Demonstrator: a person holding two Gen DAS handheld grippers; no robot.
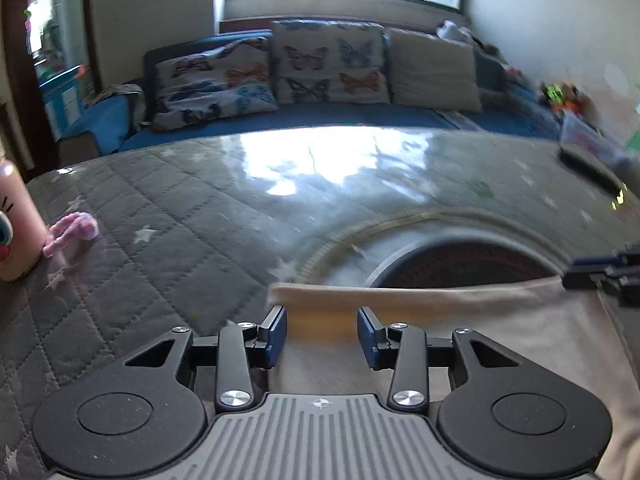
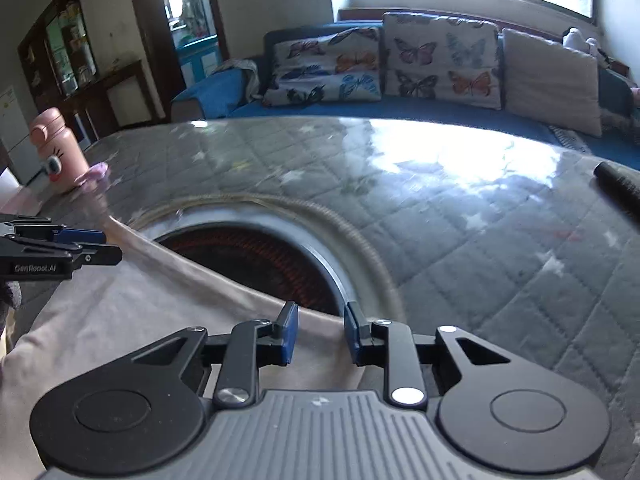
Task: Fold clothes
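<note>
Left gripper [image 1: 322, 330] and right gripper [image 2: 320, 330], jaws parted, ungripping, over beige cloth [image 1: 500, 332] on quilted counter [image 1: 160, 208].

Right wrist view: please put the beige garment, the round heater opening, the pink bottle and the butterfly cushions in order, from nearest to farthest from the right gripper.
1. Beige garment: under the right gripper.
2. Round heater opening: just ahead, in the table.
3. Pink bottle: far left table edge.
4. Butterfly cushions: on the sofa beyond the table.

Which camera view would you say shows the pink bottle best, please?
The right wrist view: the pink bottle stands whole there, cap and cartoon eye visible. In the left wrist view the bottle is cut off by the frame's left edge.
</note>
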